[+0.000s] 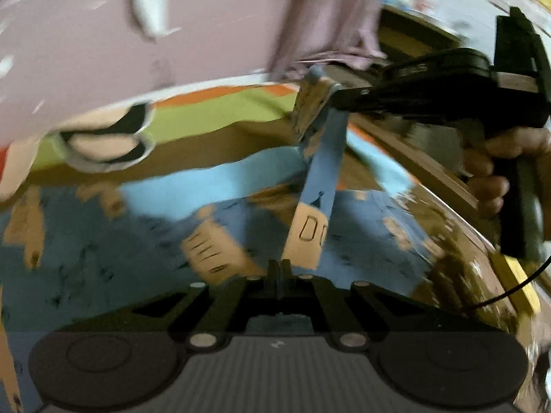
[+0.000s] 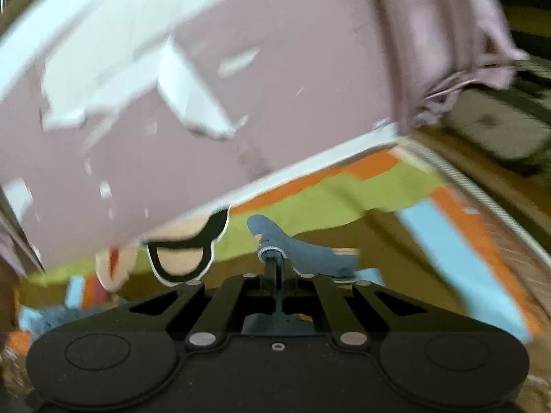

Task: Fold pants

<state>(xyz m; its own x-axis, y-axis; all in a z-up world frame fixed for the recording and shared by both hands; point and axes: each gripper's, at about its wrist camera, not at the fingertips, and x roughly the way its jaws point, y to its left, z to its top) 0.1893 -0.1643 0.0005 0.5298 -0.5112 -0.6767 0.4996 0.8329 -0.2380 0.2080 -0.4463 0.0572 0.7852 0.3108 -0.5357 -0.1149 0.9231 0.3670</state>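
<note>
The pants (image 1: pixel 103 241) are blue with tan patches and lie spread over a colourful mat. My left gripper (image 1: pixel 280 268) is shut on a band of the pants' fabric, which stretches up and away to my right gripper (image 1: pixel 330 93). In the right wrist view my right gripper (image 2: pixel 275 268) is shut on a bunched blue fold of the pants (image 2: pixel 296 244), with a small metal ring showing at the pinch. Both views are blurred by motion.
A mat (image 2: pixel 344 199) with green, orange and light blue patches lies under the pants. A pink wall (image 2: pixel 206 103) with peeling white patches stands behind. A pink curtain (image 2: pixel 440 34) hangs at the right. A hand (image 1: pixel 492 172) holds the right gripper's handle.
</note>
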